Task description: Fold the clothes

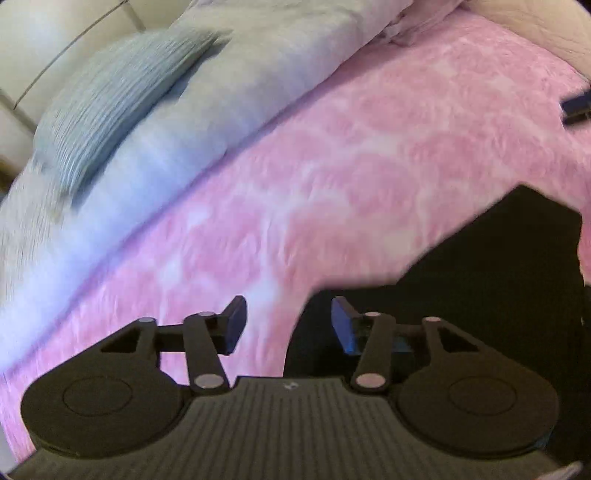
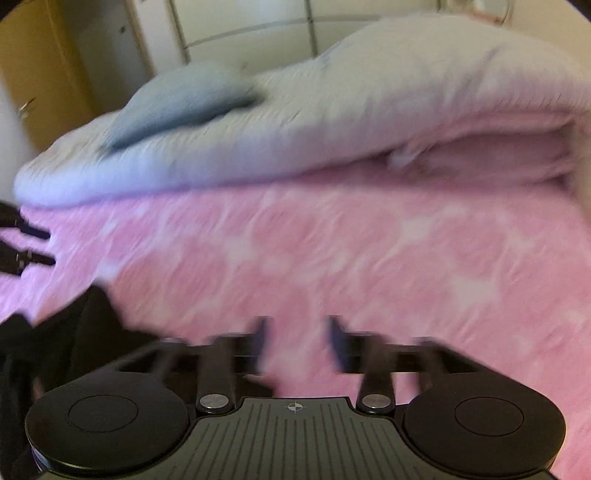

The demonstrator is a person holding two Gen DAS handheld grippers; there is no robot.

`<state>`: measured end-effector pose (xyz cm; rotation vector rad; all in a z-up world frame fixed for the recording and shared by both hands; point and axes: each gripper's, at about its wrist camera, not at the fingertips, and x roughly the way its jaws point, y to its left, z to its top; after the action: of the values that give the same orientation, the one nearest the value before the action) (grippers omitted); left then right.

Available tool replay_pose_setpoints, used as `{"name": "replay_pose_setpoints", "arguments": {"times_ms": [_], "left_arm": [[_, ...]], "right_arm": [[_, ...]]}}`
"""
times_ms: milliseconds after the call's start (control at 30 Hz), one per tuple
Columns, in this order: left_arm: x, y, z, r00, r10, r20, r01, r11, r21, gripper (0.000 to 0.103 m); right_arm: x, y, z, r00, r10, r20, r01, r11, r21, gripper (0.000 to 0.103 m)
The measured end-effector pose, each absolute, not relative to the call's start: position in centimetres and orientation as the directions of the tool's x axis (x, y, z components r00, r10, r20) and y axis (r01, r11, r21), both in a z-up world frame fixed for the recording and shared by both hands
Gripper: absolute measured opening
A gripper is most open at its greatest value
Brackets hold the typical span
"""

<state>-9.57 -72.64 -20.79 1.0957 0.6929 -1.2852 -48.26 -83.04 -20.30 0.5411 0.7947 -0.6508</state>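
Observation:
A black garment (image 1: pixel 480 280) lies spread on the pink blanket (image 1: pixel 332 166), filling the lower right of the left wrist view. My left gripper (image 1: pixel 288 325) hovers over the garment's left edge, open, with nothing between its blue pads. In the right wrist view the black garment (image 2: pixel 66 332) sits bunched at the lower left. My right gripper (image 2: pixel 297 343) is blurred, open and empty above bare pink blanket (image 2: pixel 369 258), to the right of the garment. Each gripper shows at the edge of the other's view: the right gripper (image 1: pixel 576 107) and the left gripper (image 2: pixel 26 243).
A folded pale duvet (image 2: pixel 369 110) runs along the far side of the bed, with a blue-grey pillow (image 2: pixel 184 99) on top. Behind it are a white tiled wall (image 2: pixel 240 29) and a wooden door (image 2: pixel 37 74). The same pillow (image 1: pixel 118 99) appears at the upper left.

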Motion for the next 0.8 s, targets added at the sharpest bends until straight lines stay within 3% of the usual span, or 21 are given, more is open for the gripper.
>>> {"name": "replay_pose_setpoints", "arguments": {"times_ms": [200,333,500,533,600,633,800], "left_arm": [[-3.8,-60.2,-22.8,0.266,-0.240,-0.934,0.960,-0.019,0.278,0.052],[-1.1,-52.2,-24.5,0.297,-0.160,-0.941,0.943,-0.107,0.315,0.054],[2.0,-46.8,-27.8,0.240,-0.157,-0.958,0.947,-0.179,0.267,0.051],[2.9,-46.6,-28.3,0.212,-0.170,-0.962,0.959,-0.155,0.238,0.047],[4.3,-46.1,-29.2,0.151,-0.198,-0.969,0.977,-0.116,0.176,0.022],[4.9,-46.1,-29.4,0.112,-0.209,-0.971,0.984,-0.112,0.138,0.005],[8.2,-45.2,-25.7,-0.031,-0.281,-0.959,0.973,-0.228,0.035,0.003]], "right_arm": [[-49.3,-75.7,-23.6,0.502,-0.149,-0.852,0.717,0.622,0.315,0.058],[-48.0,-70.6,-23.1,0.495,-0.091,-0.864,0.701,0.629,0.336,0.058],[-41.8,-64.4,-21.1,0.494,-0.073,-0.866,0.628,0.719,0.298,0.058],[-40.2,-63.2,-20.8,0.492,-0.081,-0.867,0.619,0.732,0.283,0.058],[-37.0,-60.5,-20.6,0.484,-0.094,-0.870,0.618,0.741,0.264,0.058],[-35.5,-59.2,-20.7,0.480,-0.099,-0.872,0.622,0.739,0.259,0.059],[-27.8,-52.8,-21.7,0.446,-0.072,-0.892,0.642,0.721,0.262,0.059]]}}
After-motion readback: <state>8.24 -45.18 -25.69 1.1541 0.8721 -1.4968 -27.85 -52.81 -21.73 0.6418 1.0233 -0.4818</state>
